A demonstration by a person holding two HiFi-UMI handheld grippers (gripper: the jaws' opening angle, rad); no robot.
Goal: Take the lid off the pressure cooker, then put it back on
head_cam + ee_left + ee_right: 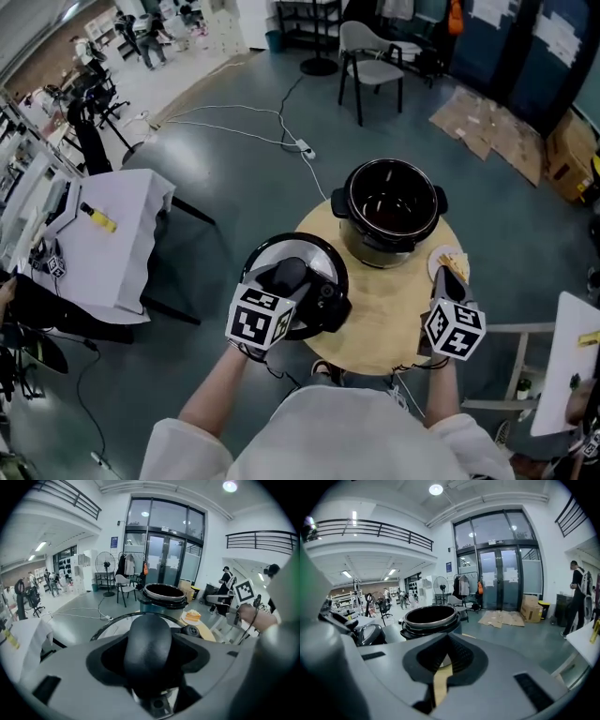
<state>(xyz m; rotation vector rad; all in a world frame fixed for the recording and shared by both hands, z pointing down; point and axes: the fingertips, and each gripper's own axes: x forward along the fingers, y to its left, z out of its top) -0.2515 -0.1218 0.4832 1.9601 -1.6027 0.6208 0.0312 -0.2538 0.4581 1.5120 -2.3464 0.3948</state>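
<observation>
The open pressure cooker pot (392,211) stands at the far side of a round wooden table (394,314); it also shows in the left gripper view (164,595) and the right gripper view (430,618). The round lid (314,251) is off the pot, held in the air over the table's left edge. My left gripper (298,281) is shut on the lid's black handle (150,644). My right gripper (447,279) hovers by the table's right edge, its jaws together with nothing between them (443,665). The lid shows at the left of the right gripper view (370,633).
A small plate of food (450,260) lies on the table right of the pot, just ahead of my right gripper. A white-covered table (112,234) stands to the left, a chair (370,61) and flattened cardboard (487,127) beyond. A cable and power strip (305,150) lie on the floor.
</observation>
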